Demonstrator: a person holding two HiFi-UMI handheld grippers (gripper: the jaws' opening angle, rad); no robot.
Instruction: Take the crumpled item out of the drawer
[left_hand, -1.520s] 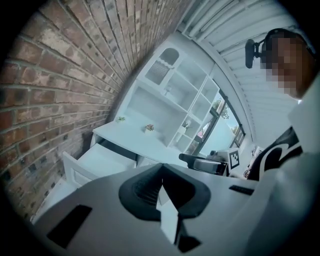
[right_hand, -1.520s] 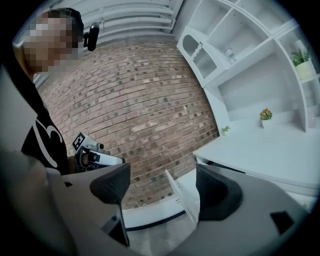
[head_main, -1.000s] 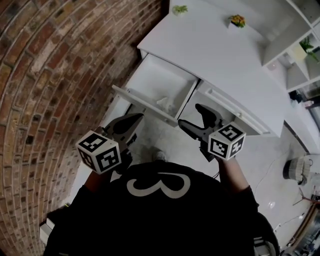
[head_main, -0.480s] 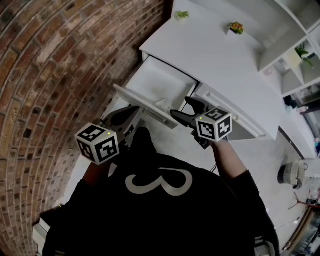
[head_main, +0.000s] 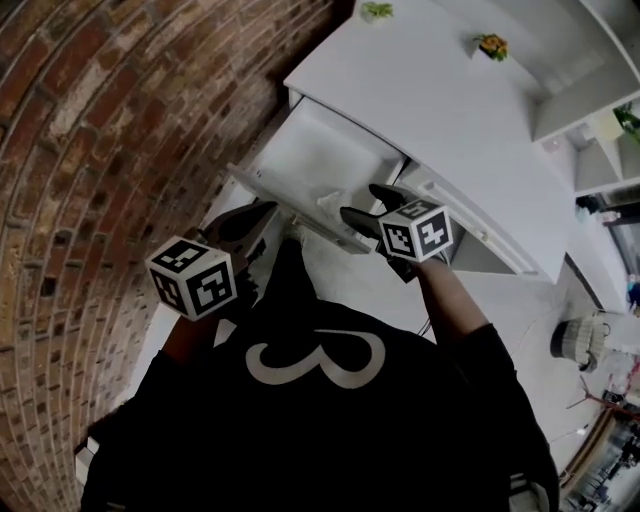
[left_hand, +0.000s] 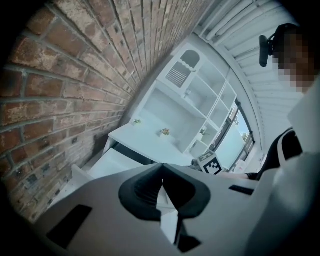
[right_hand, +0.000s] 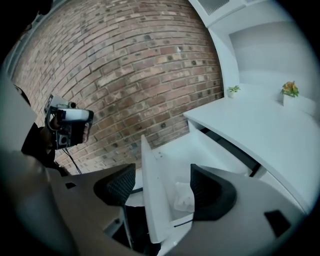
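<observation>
The white drawer (head_main: 300, 150) stands pulled out from the desk. A crumpled white item (head_main: 326, 203) lies in its near right corner, also seen in the right gripper view as the crumpled item (right_hand: 184, 197) just behind the drawer's front panel (right_hand: 150, 190). My right gripper (head_main: 360, 202) hovers over that corner. Its jaws are wide and closing, one pad on each side of the front panel, the item ahead between them and untouched. My left gripper (head_main: 250, 222) hangs at the drawer's near left, shut and empty, its pads (left_hand: 150, 187) pressed together.
A brick wall (head_main: 120, 120) runs along the left. The white desk top (head_main: 440, 110) carries two small potted plants (head_main: 378, 10) (head_main: 491, 45). A second, shut drawer (head_main: 470, 235) sits to the right. White shelves (head_main: 600, 70) rise behind the desk.
My right gripper has moved forward from short of the drawer to over its near right corner, and its jaws have narrowed a little. The left gripper has hardly moved.
</observation>
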